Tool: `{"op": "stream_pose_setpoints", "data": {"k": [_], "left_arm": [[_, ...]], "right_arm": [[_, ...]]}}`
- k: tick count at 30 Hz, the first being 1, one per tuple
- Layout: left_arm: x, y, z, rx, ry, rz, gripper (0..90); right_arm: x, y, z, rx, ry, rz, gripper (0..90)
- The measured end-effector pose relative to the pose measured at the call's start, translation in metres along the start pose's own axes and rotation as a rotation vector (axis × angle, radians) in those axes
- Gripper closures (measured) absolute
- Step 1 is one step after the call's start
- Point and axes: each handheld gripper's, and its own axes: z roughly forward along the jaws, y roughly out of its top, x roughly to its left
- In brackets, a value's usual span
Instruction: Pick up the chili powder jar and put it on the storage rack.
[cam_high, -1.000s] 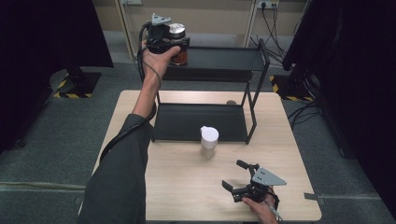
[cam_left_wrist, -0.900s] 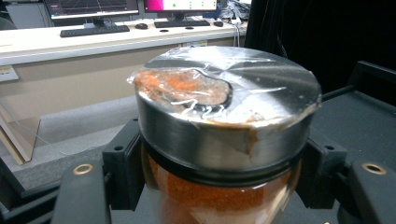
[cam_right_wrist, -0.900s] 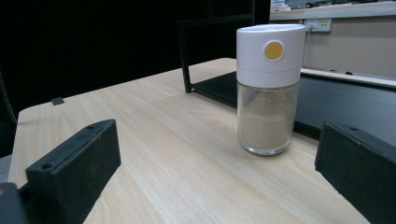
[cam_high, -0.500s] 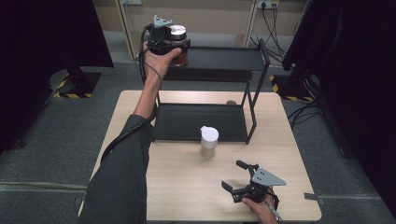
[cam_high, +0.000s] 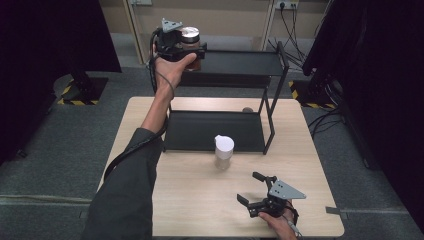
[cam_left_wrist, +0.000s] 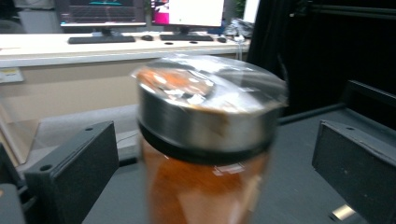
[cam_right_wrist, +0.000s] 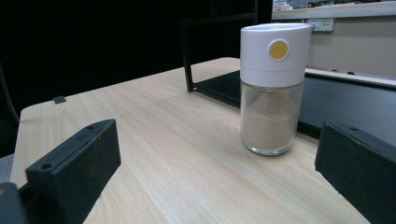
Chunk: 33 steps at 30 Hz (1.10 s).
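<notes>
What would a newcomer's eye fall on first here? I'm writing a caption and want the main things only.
First, the raised left gripper at the left end of the black rack's top shelf, its jaws just opened and standing clear on either side of a steel-lidded jar of orange-red powder. Next, the white-capped shaker of pale powder standing alone on the wooden table in front of the rack. The right gripper, open, rests near the table's front edge, pointing toward it.

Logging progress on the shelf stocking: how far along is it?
Done: the orange spice jar stands on the rack's top shelf. In hand: the left gripper has just been opening its jaws, which now stand clear of that jar, still between them. Left: the white-capped spice jar waits on the table, facing the open right gripper.
</notes>
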Motion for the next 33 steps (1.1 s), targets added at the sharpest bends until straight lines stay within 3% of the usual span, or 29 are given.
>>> {"op": "stream_pose_setpoints", "data": {"k": [4,11,14,17,21,33], "left_arm": [[0.0,-0.007,-0.006,-0.017,-0.003,0.006,0.0],[0.003,-0.017,-0.02,-0.034,-0.048,-0.004,0.0],[0.002,-0.018,-0.025,-0.026,-0.056,0.021,0.0],[0.002,-0.024,-0.031,-0.042,-0.077,0.008,0.0],[-0.002,-0.031,-0.04,-0.052,-0.095,0.028,0.0],[-0.003,-0.059,-0.07,-0.077,-0.205,0.047,0.1]], "right_arm": [[0.0,0.0,0.0,0.001,0.0,0.0,0.5],[0.001,0.0,0.001,0.004,-0.003,-0.001,0.5],[0.001,0.0,0.001,0.006,-0.003,0.0,0.4],[0.001,0.0,0.001,0.007,-0.002,0.0,0.5],[0.001,0.0,0.001,0.003,-0.004,0.004,0.5],[0.001,0.0,0.001,0.007,-0.003,0.003,0.5]]}}
